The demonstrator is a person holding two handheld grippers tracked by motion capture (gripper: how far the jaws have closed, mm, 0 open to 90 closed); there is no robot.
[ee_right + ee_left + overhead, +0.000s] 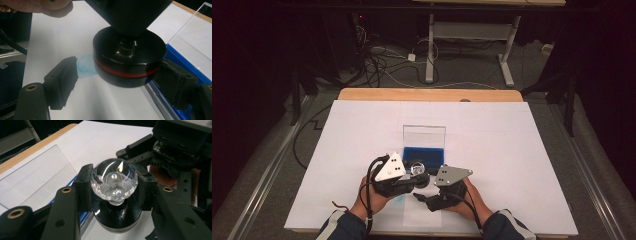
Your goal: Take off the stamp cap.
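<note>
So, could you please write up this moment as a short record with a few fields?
held thing: clear faceted knob on a round black base with a red stripe
left gripper: shut on the clear knob, a pad on each side
right gripper: jaws stand on either side of the black base; left pad apart from it, right pad's contact cannot be told
behind it: blue-lined box with an upright clear lid
surface: white sheet on a wooden table
</note>
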